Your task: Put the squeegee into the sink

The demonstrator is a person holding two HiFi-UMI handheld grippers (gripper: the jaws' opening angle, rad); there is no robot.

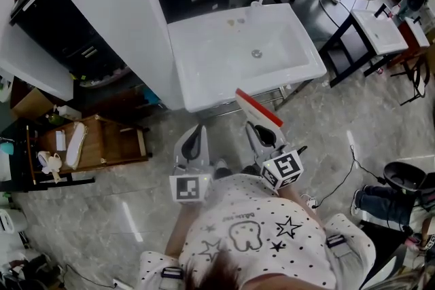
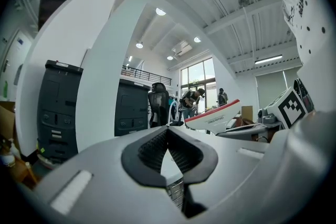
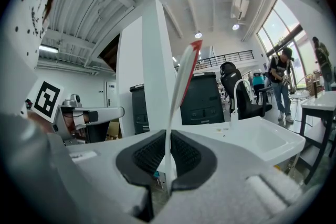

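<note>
Head view: squeegee clamped in right tongs; just outside sink

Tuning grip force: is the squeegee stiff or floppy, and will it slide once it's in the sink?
Probably stiff: the squeegee juts straight out of the right gripper without sagging. Likely light, held by a thin edge. It may skid on the sink, which looks smooth and glossy.
</note>
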